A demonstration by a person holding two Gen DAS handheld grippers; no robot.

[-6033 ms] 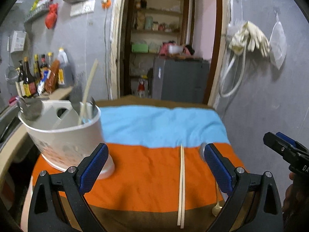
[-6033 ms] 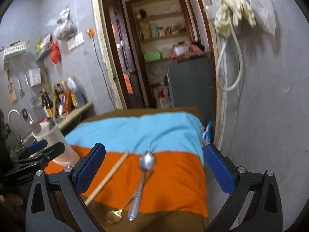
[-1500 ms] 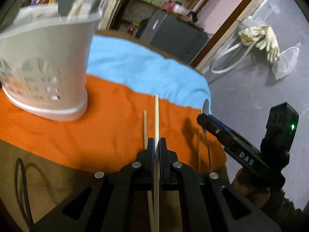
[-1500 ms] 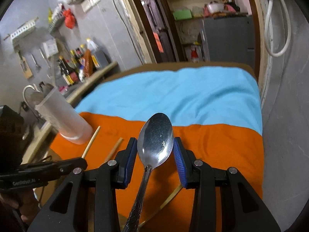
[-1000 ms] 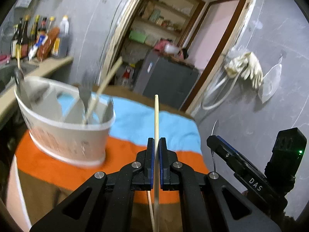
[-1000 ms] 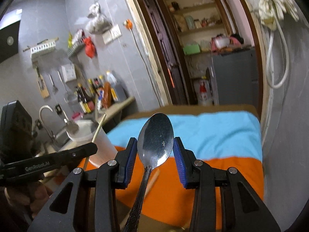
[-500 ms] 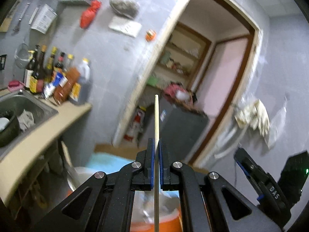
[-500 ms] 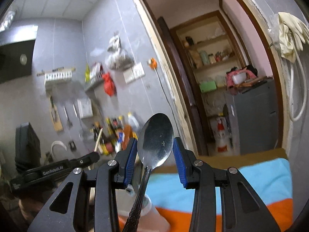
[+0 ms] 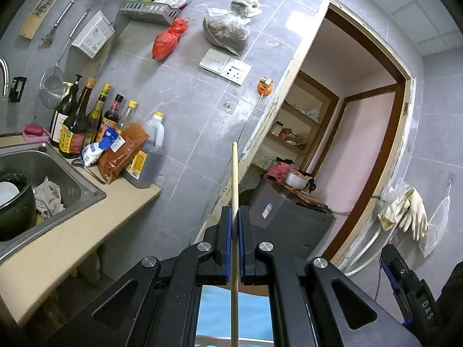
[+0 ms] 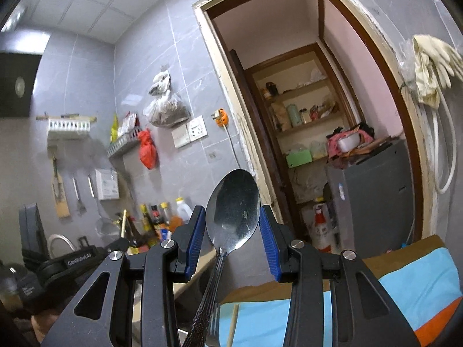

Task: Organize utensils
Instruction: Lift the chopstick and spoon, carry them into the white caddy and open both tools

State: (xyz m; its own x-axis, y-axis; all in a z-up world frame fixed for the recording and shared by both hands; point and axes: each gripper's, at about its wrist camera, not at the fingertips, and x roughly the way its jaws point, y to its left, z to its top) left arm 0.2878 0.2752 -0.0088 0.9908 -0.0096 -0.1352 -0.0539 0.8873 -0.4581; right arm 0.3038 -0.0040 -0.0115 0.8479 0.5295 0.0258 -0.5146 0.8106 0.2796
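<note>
Grey tiled wall [image 9: 185, 110] and a doorway [image 10: 318, 144] fill my view, then the counter [image 9: 72, 231] with its sink [image 9: 58, 173], then blue-and-orange cloth [image 10: 419, 297] below. My left gripper [image 9: 235, 243] pinches a chopstick [image 9: 234, 190] upright; my right gripper [image 10: 233, 231] clamps a spoon [image 10: 233, 214], bowl up.

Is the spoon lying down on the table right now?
No, the right gripper is shut on the spoon and holds it up in the air, bowl pointing upward.
</note>
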